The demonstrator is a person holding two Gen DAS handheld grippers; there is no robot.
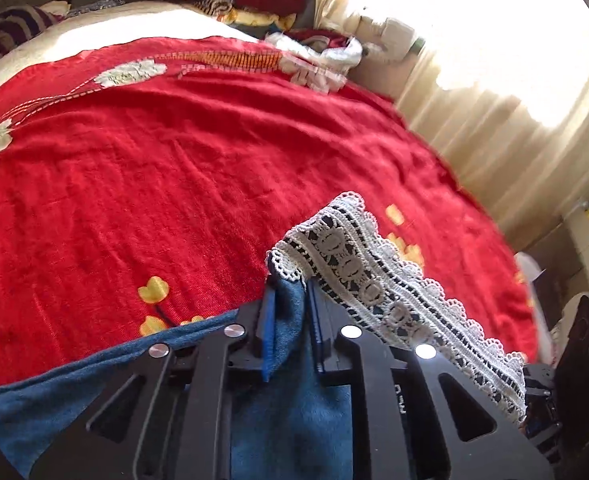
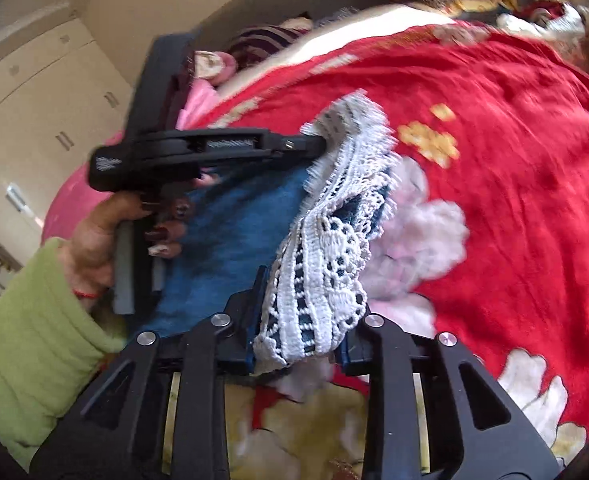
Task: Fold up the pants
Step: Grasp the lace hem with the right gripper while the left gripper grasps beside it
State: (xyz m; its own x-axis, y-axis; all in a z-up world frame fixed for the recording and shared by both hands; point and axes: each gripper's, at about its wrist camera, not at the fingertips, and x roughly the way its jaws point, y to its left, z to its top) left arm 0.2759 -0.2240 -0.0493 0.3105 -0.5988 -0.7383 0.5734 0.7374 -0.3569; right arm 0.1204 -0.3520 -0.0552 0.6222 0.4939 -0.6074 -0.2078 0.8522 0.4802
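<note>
Covering everything ahead of both tongs: red blanket (image 1: pixel 174 160) | pants (image 1: pixel 290 412), blue with a white lace hem (image 1: pixel 374 272), raised over it between the tongs | left tongs (image 1: pixel 290 292) clamped on blue cloth beside the hem | right tongs (image 2: pixel 306 328) clamped on the hem | hand (image 2: pixel 94 236), green sleeve, holding the left tool

Readable text: none is made out in either view.
Left gripper (image 1: pixel 290 320) body: faint embossed marks are seen behind the right-hand jaw, illegible.
Left gripper, right wrist view: a pale label at its rear is blurred.
</note>
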